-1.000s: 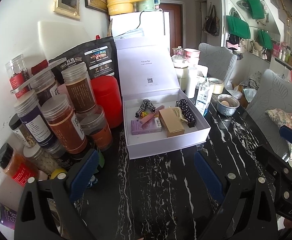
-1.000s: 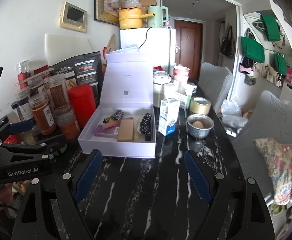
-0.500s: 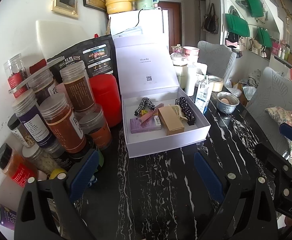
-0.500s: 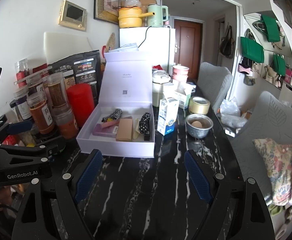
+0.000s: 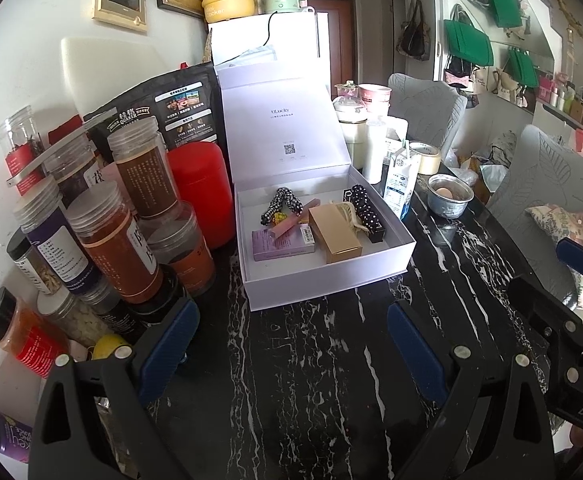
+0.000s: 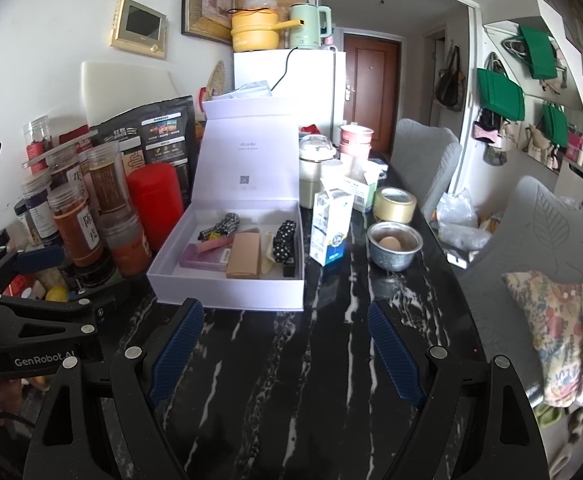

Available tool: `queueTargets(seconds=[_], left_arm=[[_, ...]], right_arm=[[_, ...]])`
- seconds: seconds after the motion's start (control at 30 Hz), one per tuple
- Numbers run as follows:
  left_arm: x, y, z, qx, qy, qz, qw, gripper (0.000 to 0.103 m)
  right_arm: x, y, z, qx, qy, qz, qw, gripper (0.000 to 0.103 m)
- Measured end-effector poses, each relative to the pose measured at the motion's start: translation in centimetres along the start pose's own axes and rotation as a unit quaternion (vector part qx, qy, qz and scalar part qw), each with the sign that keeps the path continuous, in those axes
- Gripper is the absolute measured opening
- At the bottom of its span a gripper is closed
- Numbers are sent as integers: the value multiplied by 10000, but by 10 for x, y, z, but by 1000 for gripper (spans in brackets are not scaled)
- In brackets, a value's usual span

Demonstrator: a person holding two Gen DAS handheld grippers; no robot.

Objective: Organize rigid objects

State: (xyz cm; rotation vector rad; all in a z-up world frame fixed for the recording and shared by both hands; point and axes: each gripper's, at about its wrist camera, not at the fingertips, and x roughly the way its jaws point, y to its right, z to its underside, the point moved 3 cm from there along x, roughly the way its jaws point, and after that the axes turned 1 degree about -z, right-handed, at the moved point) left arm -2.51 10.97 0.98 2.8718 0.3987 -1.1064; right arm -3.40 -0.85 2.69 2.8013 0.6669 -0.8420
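Note:
An open white gift box stands on the black marble table with its lid upright. Inside lie a gold box, a purple box, a pink tube, a black-and-white hair tie and a black dotted case. My left gripper is open and empty, in front of the box. My right gripper is open and empty, a little back from the box's front right corner.
Spice jars and a red canister crowd the left side. A milk carton, a metal bowl with an egg and a tape roll stand right of the box. Grey chairs line the right.
Both grippers have drifted slightly, so the box sits a little differently in each view. Nothing was taken hold of or let go.

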Motion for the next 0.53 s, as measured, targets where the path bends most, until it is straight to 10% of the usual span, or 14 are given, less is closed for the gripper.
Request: queueTargets(seconds=[0.53], left_arm=[[6, -3, 3, -21, 1, -83, 10000, 97]], right_arm=[[3, 2, 2, 52, -36, 35, 10000, 85]])
